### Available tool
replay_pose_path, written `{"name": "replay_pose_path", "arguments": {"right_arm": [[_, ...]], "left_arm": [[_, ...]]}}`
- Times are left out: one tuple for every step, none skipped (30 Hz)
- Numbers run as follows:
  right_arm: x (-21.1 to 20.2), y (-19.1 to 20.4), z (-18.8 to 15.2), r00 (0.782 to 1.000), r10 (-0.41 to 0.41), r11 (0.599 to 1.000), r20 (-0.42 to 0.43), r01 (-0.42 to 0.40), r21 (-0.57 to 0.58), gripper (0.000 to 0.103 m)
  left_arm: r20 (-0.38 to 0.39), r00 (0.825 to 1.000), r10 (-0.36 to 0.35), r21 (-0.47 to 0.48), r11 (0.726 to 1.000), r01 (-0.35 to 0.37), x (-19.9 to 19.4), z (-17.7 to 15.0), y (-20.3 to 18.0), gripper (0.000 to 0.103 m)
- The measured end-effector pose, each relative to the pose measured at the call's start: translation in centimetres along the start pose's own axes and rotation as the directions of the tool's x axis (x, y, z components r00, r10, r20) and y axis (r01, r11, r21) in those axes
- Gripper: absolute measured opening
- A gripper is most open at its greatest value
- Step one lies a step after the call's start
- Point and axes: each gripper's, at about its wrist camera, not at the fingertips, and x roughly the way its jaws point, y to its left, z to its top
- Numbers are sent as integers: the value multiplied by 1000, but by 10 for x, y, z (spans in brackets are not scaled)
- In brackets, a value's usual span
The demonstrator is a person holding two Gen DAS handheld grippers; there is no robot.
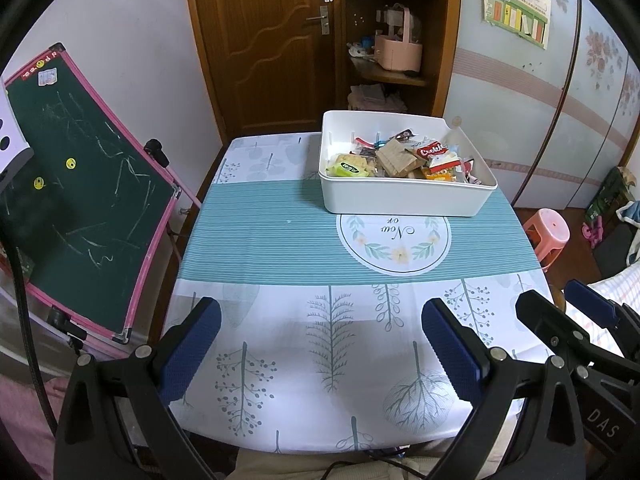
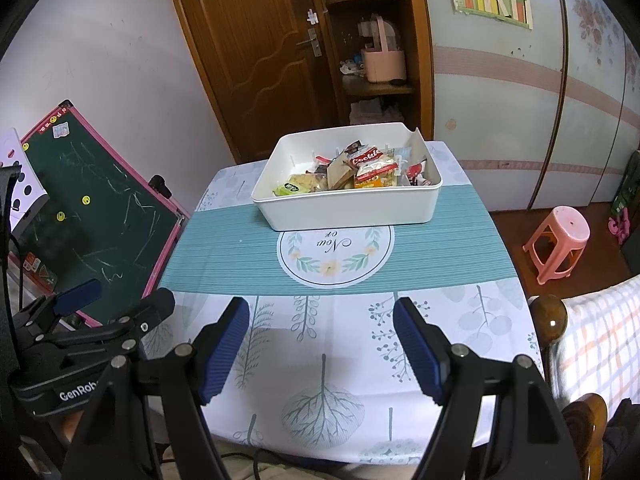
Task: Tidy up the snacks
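A white bin [image 1: 404, 200] [image 2: 352, 210] stands on the far half of the table and holds several wrapped snacks [image 1: 404, 158] [image 2: 356, 170], among them a red cookie pack [image 1: 432, 150] [image 2: 366, 157] and a green-labelled pack [image 1: 347, 169] [image 2: 289, 189]. My left gripper [image 1: 320, 316] is open and empty over the table's near edge. My right gripper [image 2: 322, 314] is open and empty, also over the near edge. Each shows at the side of the other's view: right [image 1: 560, 300], left [image 2: 124, 296].
The table [image 1: 280, 240] [image 2: 224, 248] has a teal and white leaf-print cloth. A pink-framed chalkboard [image 1: 80, 192] [image 2: 96, 216] leans at the left. A pink stool [image 1: 548, 232] [image 2: 560, 236] stands at the right. A wooden door and shelf are behind.
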Motion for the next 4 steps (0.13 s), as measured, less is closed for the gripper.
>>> {"name": "replay_pose_path", "arguments": {"right_arm": [[0,0,0,1000,0,1000,-1,0,0,75],[0,0,0,1000,1,1000,-1,-1,1,75],[0,-1,0,1000,2,1000,-3,-2,2,75],[1,-1,-1,1000,3,1000,-5,-3,3,75]], "left_arm": [[0,1000,0,0,1000,0,0,0,0,100],[0,1000,0,0,1000,0,0,1,-1,100],[-2,1000,1,0,1000,-1,0,1,-1,100],[-4,1000,2,0,1000,-2,0,0,0,100]]}}
